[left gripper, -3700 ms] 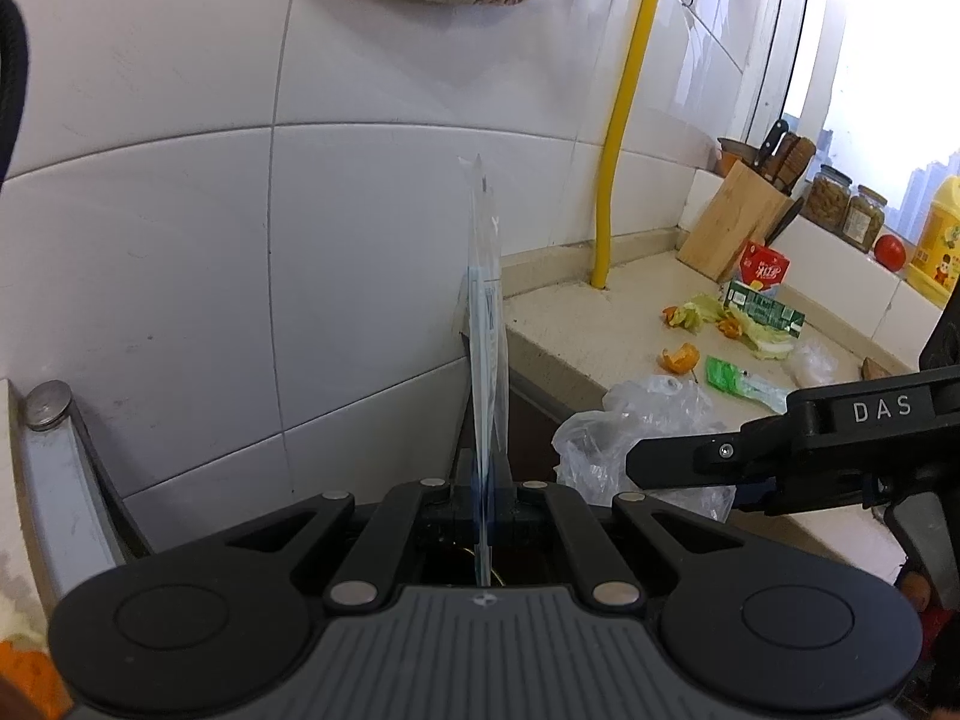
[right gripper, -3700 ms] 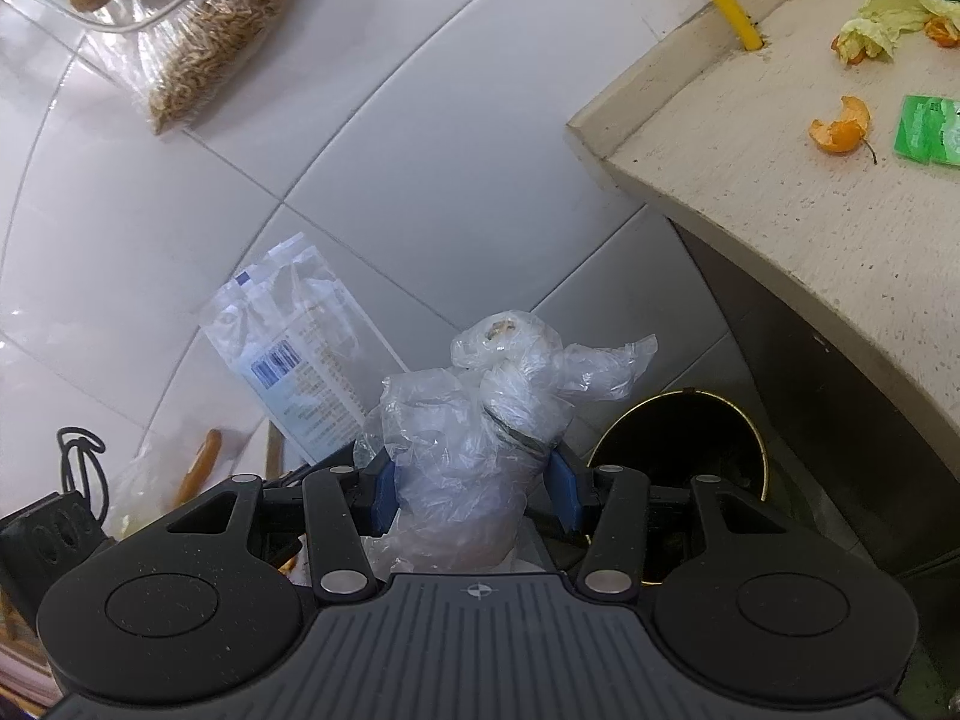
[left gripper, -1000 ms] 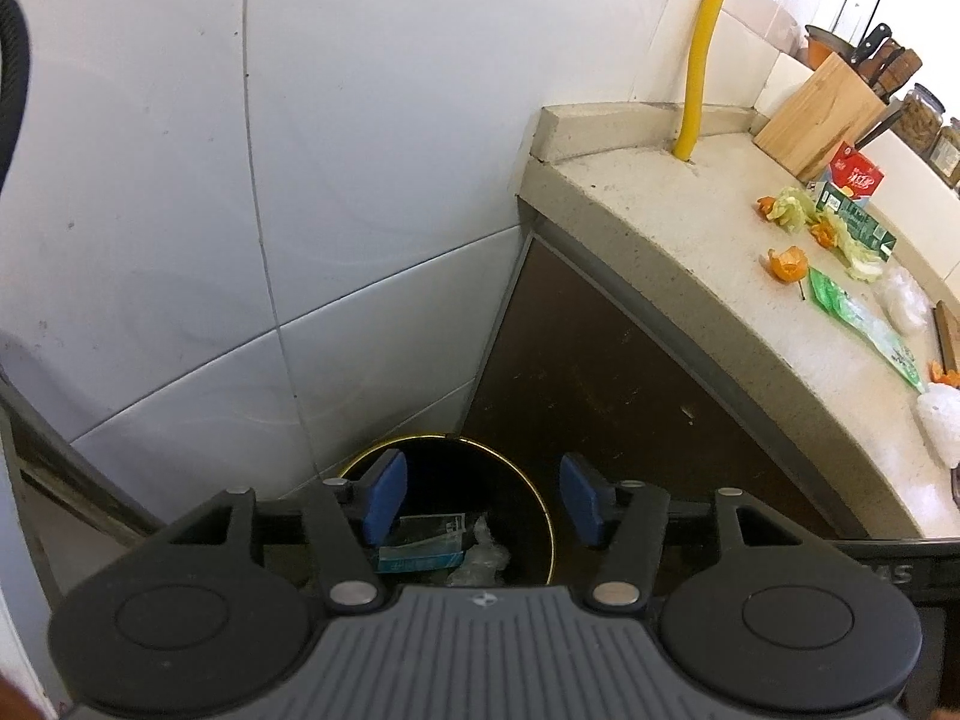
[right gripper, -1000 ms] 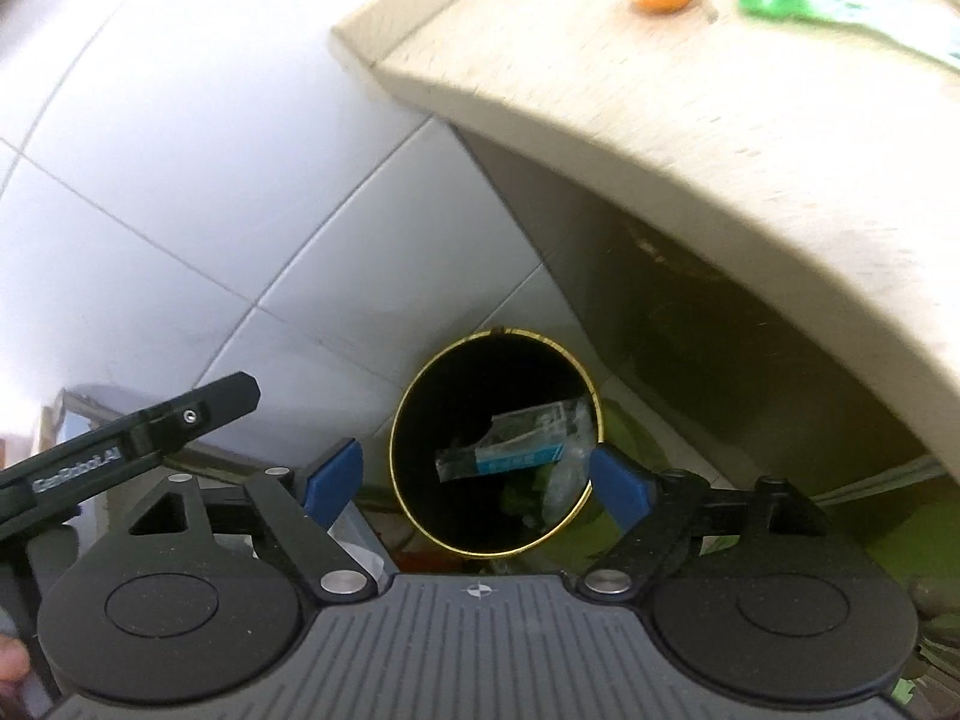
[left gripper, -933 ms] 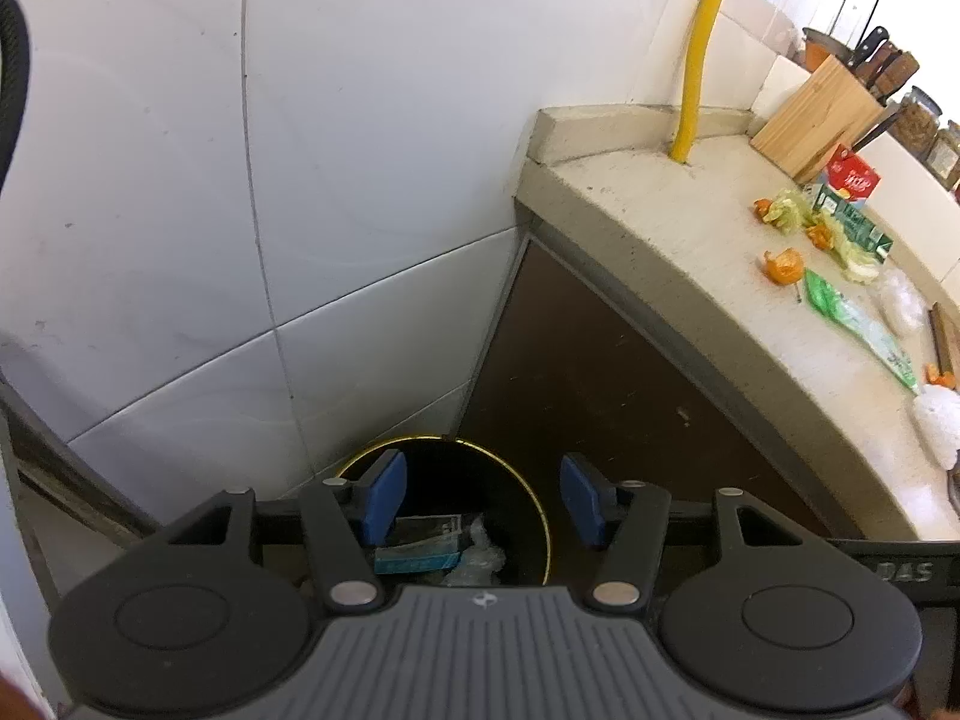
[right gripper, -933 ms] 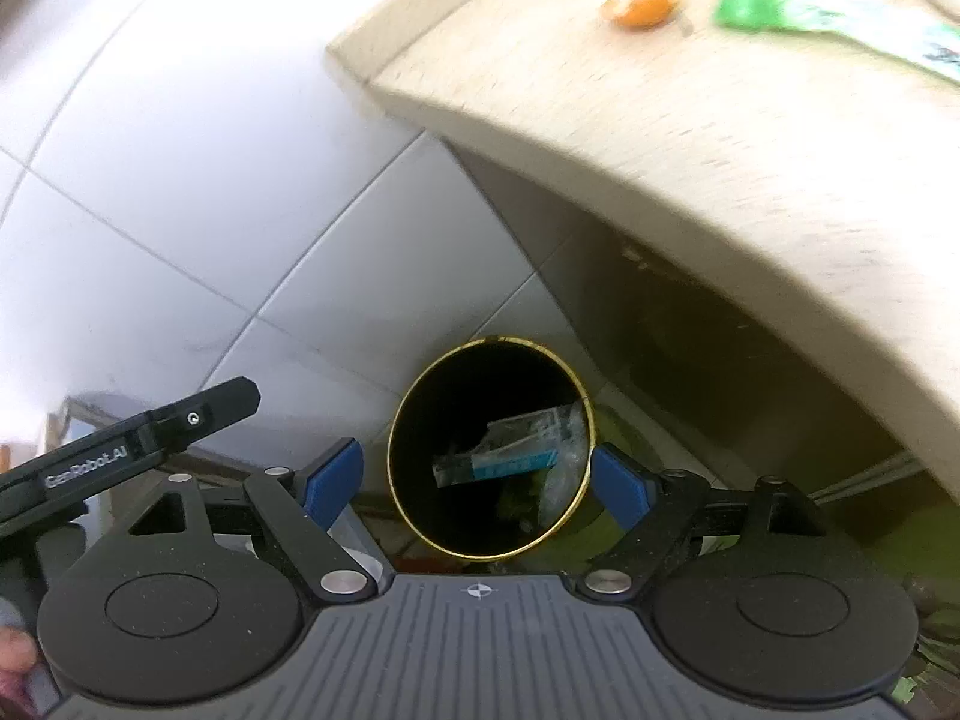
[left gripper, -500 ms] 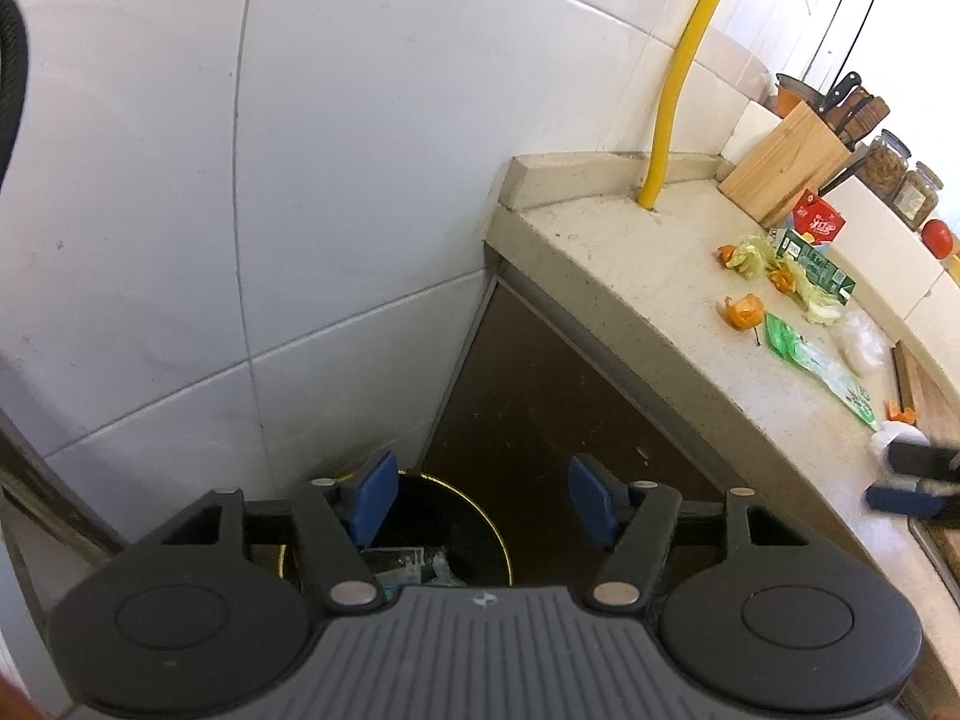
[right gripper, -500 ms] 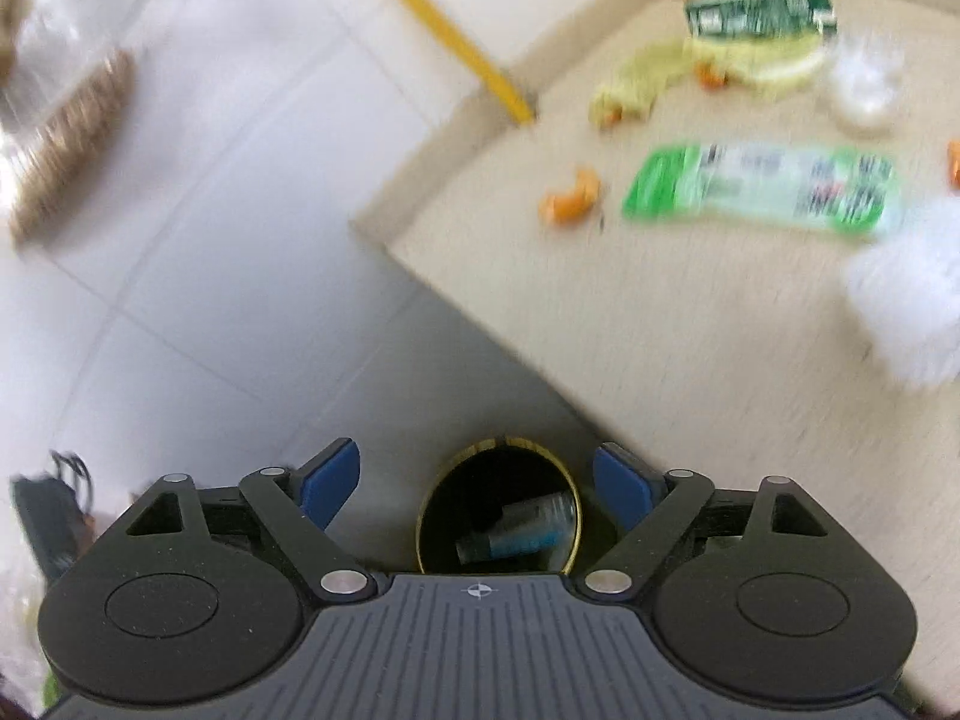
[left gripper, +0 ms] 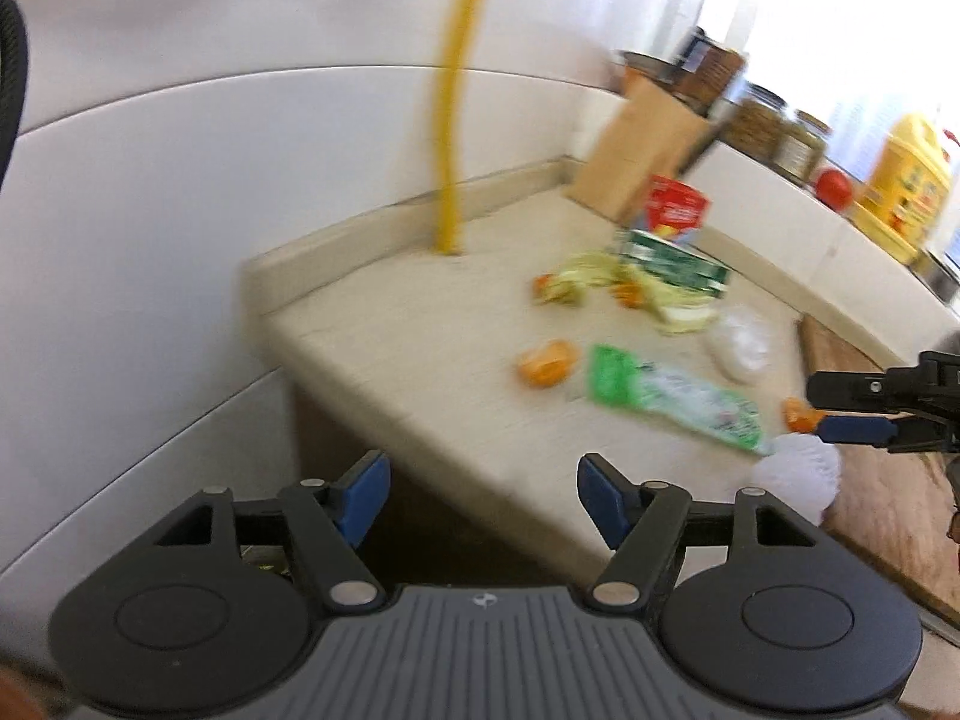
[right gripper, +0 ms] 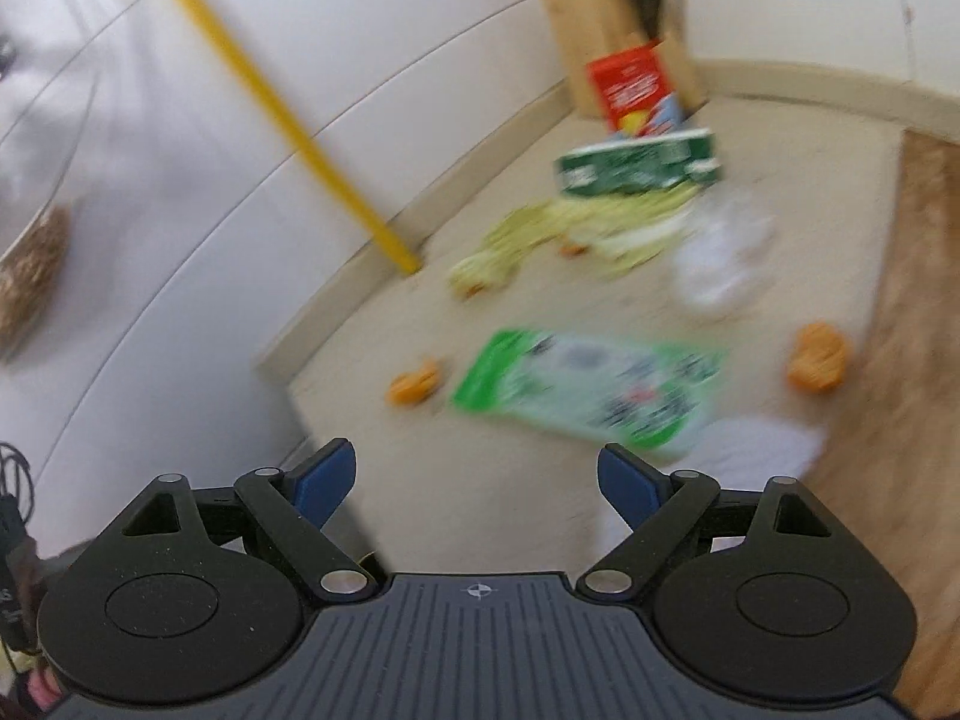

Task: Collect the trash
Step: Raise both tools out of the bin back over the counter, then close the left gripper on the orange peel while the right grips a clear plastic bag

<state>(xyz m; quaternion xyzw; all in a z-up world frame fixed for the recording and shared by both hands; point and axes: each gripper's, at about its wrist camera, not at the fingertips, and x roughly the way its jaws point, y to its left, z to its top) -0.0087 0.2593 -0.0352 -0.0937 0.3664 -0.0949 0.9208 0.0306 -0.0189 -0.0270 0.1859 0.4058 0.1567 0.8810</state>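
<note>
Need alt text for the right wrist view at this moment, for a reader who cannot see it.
The open, empty right gripper faces a beige countertop strewn with trash: a green wrapper, orange peels, leafy scraps and a green carton. The image is motion-blurred; a yellow pipe crosses the white tiled wall.

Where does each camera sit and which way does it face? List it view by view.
Left wrist: on the left claw, open, facing the countertop; the right claw shows at the right edge.
Right wrist: on the right claw, open, looking down at the same counter.
Shared: green wrapper, yellow pipe, knife block.
</note>
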